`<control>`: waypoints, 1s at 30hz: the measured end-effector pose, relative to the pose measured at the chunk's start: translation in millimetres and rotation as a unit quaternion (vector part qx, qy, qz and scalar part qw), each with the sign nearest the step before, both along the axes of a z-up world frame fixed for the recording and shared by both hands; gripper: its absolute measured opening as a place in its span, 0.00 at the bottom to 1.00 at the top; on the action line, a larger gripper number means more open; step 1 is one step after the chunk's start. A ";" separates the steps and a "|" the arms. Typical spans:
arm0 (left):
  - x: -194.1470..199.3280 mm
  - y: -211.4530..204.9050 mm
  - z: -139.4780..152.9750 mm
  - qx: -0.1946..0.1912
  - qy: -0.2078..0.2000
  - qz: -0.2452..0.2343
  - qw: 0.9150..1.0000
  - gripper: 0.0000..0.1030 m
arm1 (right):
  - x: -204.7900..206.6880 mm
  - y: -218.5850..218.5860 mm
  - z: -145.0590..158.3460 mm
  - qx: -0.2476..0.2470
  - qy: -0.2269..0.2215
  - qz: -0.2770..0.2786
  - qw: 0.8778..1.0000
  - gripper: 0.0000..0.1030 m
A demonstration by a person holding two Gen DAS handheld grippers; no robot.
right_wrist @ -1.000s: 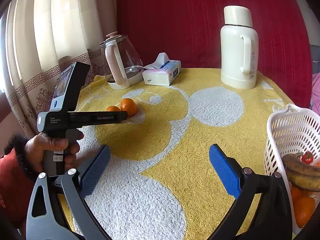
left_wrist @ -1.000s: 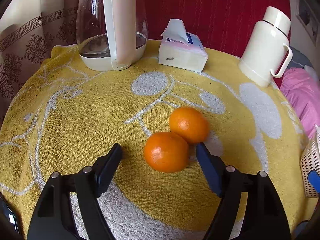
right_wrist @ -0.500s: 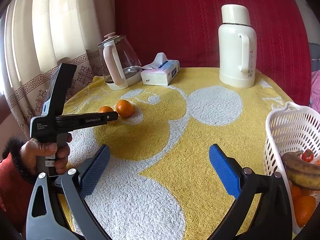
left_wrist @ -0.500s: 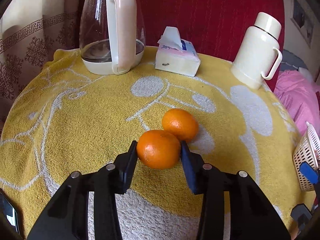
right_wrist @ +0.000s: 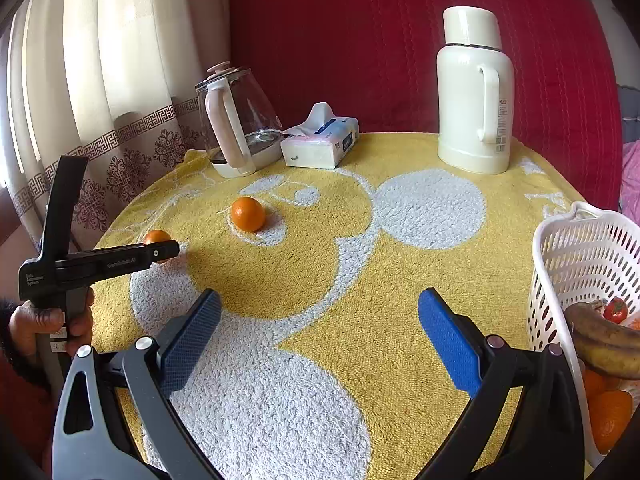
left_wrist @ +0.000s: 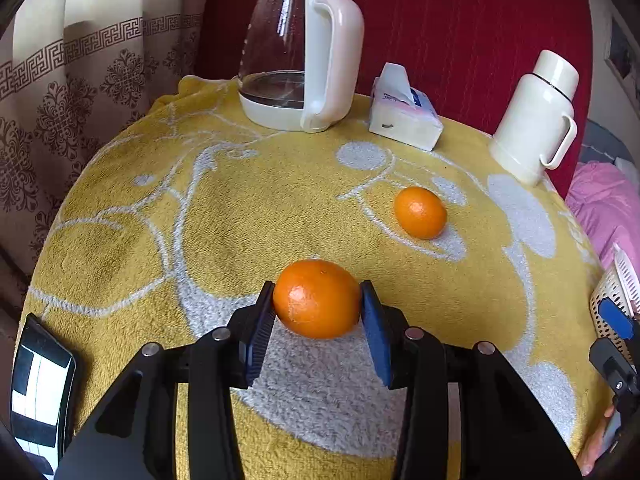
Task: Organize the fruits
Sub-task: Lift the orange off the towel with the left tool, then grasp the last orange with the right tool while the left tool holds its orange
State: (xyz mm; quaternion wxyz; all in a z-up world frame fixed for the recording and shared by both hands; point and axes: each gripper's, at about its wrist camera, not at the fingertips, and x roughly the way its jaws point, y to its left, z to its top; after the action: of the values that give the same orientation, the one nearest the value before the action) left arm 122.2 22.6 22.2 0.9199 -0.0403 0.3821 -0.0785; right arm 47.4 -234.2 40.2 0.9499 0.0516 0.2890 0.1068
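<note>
Two round orange mandarins show on the yellow-and-white terry tablecloth [left_wrist: 168, 240]. The left gripper [left_wrist: 318, 304] clamps one mandarin [left_wrist: 317, 298], its long axis crosswise between the pads; the other mandarin [left_wrist: 420, 212] lies at two o'clock. The right gripper [right_wrist: 320, 336] gapes wide, holding nothing. One white perforated plastic basket [right_wrist: 576, 256] stands at three o'clock.

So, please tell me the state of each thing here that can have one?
left gripper: shut on the held orange
held orange: gripped
second orange: loose on the cloth
right gripper: open, empty
basket: upright, holds fruit
kettle: lid on
thermos: capped, upright
</note>
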 end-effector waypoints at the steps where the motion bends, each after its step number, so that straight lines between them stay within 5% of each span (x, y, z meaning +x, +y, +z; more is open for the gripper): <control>1: -3.0 3.8 0.0 0.000 -0.001 0.006 1.000 0.41 | 0.5 0.3 -0.1 -0.001 0.001 0.000 1.000 0.97; 11: -17.0 30.5 1.7 -0.022 -0.012 0.044 0.999 0.41 | 27.6 29.5 2.3 -0.024 0.033 0.042 0.998 0.97; 20: -15.6 34.0 -0.7 -0.023 -0.012 0.058 0.998 0.41 | 102.2 73.1 0.2 -0.025 0.063 0.069 0.995 0.97; 30: -13.7 36.7 -1.4 -0.028 -0.011 0.068 0.997 0.41 | 162.5 120.5 -19.5 -0.063 0.089 0.089 0.990 0.69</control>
State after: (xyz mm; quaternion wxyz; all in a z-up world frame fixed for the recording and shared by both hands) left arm 108.5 59.3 20.8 0.9259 -0.0914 0.3657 -0.0266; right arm 209.8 -113.7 20.7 0.9085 -0.0251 0.3821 0.1671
